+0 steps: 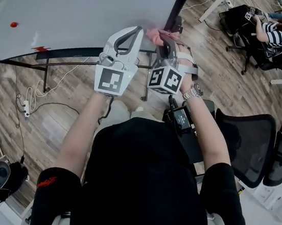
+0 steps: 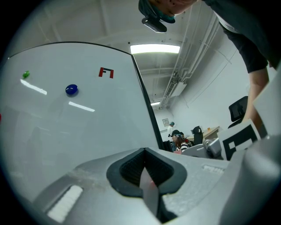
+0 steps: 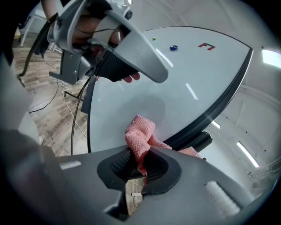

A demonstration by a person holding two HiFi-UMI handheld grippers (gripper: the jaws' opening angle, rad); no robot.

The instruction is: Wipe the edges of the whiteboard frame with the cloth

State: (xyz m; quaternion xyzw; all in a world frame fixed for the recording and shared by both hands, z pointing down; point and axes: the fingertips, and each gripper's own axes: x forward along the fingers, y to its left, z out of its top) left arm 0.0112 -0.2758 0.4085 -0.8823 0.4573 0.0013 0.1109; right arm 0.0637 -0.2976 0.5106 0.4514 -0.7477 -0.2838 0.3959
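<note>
The cloth (image 3: 139, 136), a bunched pink wad pinched in my right gripper's (image 3: 138, 162) jaws, pokes out toward 12 o'clock, its long axis in line with the jaws. It sits at the whiteboard frame (image 3: 219, 99) near the board's lower corner, seemingly touching that dark edge. My left gripper (image 2: 145, 173), jaws pressed together on nothing, hangs at 9 o'clock of the right; I judge wiping is under way, and next calls for sliding the cloth along the frame, kept pressed.
</note>
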